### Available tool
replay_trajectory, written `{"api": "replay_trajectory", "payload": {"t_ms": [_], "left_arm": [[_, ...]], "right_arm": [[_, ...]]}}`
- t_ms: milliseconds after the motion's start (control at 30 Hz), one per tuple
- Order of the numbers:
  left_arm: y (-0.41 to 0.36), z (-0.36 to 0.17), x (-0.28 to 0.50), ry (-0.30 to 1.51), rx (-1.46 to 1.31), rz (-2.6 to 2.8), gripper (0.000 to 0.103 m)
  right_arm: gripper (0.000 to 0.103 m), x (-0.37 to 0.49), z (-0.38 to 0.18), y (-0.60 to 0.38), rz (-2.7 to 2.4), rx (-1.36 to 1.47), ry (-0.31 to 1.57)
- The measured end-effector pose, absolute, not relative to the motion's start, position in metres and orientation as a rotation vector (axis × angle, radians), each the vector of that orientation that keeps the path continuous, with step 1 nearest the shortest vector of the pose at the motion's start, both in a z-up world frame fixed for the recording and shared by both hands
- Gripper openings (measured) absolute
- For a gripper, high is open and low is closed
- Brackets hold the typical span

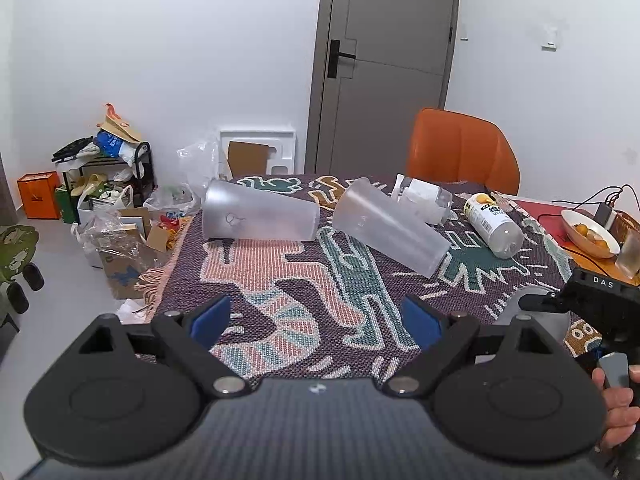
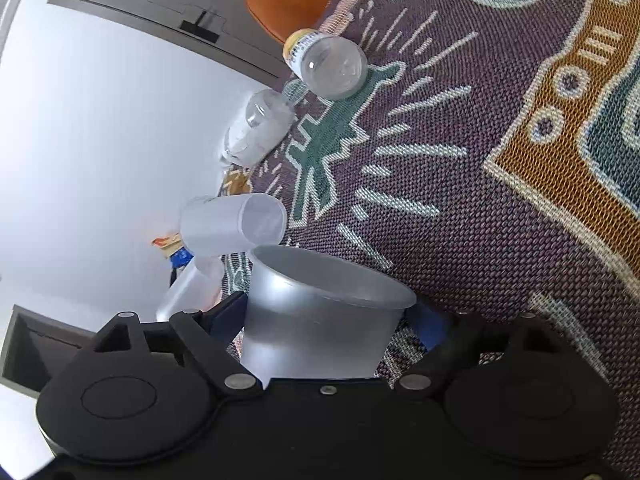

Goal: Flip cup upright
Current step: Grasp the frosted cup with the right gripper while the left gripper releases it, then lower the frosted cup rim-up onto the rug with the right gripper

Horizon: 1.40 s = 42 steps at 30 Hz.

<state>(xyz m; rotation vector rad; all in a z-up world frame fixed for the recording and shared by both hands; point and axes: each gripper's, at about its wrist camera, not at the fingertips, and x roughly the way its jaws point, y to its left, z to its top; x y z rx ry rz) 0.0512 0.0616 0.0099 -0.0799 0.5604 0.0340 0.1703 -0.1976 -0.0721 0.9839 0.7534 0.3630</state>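
Observation:
Two frosted plastic cups lie on their sides on the patterned cloth: one at the far left [image 1: 260,216], one at the middle [image 1: 390,230]. My left gripper [image 1: 316,320] is open and empty, hovering near the table's front, short of both cups. My right gripper [image 2: 328,316] is shut on a grey cup [image 2: 316,320], blue pads against its walls, the view rolled sideways over the cloth. That grey cup [image 1: 536,304] and the right gripper [image 1: 592,300] show at the right of the left wrist view. The middle frosted cup [image 2: 236,222] also shows in the right wrist view.
A clear bottle with a yellow label [image 1: 494,226] lies on the cloth [image 1: 280,272], with a clear container [image 1: 424,200] behind it. A bowl of fruit [image 1: 590,234] and cables sit at the right. An orange chair [image 1: 462,152] stands behind the table. Clutter covers the floor at the left.

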Motion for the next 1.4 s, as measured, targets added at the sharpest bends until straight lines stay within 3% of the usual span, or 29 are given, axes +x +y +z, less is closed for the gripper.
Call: {"api": "replay_trajectory", "payload": {"t_ms": [100,133,500,1000,1400], "left_arm": [[0.062,0.015,0.044,0.547,-0.079,0.047,0.091],[0.063,0.016,0.041,0.542,-0.081,0.051,0.091],[0.071,0.039,0.01,0.476,-0.09,0.113,0.091],[0.085,0.048,-0.022,0.425,-0.114,0.16,0.091],[0.101,0.026,-0.022,0.455,-0.167,0.165,0.091]], "right_arm": [[0.083,0.165,-0.072,-0.204,0.398,0.976,0.709],[0.076,0.163,-0.072,-0.206,0.407,0.971,0.695],[0.074,0.141,-0.044,-0.211,0.522,0.834,0.541],[0.074,0.078,0.03,-0.155,0.54,0.226,0.145],[0.074,0.055,0.034,-0.113,0.512,-0.054,0.136]]}}
